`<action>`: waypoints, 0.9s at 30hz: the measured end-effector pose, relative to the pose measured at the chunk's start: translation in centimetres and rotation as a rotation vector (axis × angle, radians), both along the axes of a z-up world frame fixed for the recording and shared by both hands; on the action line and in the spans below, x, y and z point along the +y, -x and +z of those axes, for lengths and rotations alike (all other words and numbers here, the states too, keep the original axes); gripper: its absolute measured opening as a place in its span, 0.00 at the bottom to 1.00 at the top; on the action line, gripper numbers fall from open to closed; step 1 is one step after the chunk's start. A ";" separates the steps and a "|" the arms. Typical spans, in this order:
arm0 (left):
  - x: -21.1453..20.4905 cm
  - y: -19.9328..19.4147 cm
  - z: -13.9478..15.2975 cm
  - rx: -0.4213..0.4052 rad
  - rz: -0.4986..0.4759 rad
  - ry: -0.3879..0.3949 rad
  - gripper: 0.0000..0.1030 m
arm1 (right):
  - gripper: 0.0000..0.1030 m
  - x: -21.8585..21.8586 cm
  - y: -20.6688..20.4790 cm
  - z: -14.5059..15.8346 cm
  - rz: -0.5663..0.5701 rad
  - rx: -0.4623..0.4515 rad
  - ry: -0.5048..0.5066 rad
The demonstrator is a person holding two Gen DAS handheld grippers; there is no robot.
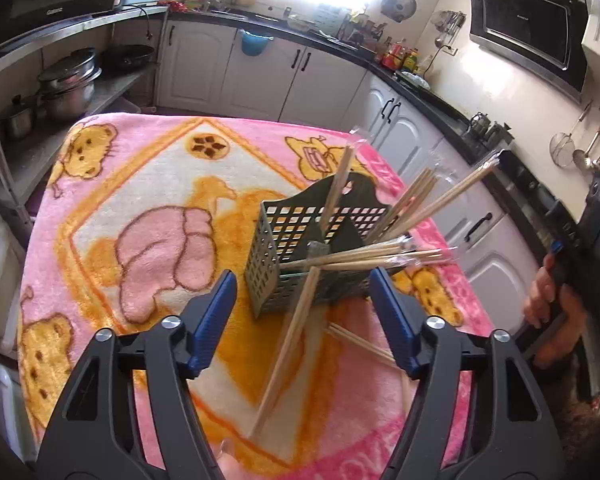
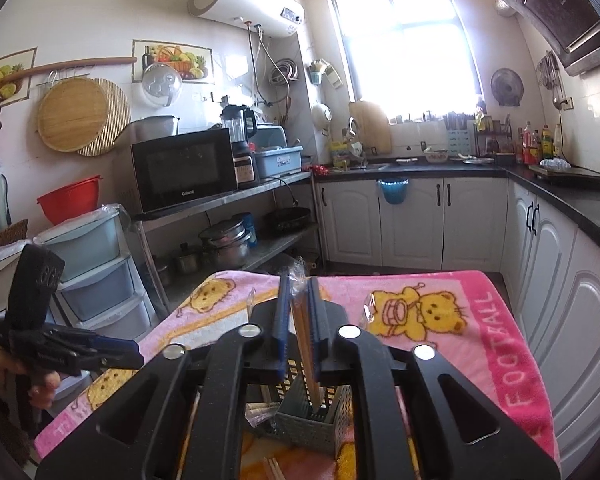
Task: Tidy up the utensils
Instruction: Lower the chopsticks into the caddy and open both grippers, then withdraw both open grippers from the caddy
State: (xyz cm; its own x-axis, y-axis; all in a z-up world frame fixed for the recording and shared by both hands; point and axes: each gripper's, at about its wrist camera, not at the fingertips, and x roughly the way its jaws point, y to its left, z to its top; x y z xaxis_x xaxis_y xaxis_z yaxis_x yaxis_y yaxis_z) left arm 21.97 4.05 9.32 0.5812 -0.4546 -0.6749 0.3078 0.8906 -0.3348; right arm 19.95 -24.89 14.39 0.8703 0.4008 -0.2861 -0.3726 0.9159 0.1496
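The basket (image 1: 300,256) stands on the blanket (image 1: 140,200) near its middle. Chopsticks (image 1: 384,254) lean out of it toward three o'clock. One pair (image 1: 288,352) lies at six o'clock, tip against the basket.

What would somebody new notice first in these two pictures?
Probably the bright pink towel with yellow cartoon bears covering the table. At its middle stands a grey-green perforated plastic utensil basket bristling with wrapped wooden chopsticks, and more loose chopsticks lie in front of it.
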 end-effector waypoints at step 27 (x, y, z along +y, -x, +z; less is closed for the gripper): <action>-2.4 -0.4 -7.8 0.023 0.003 -0.042 0.72 | 0.57 -2.0 5.3 -4.1 -0.043 0.093 0.054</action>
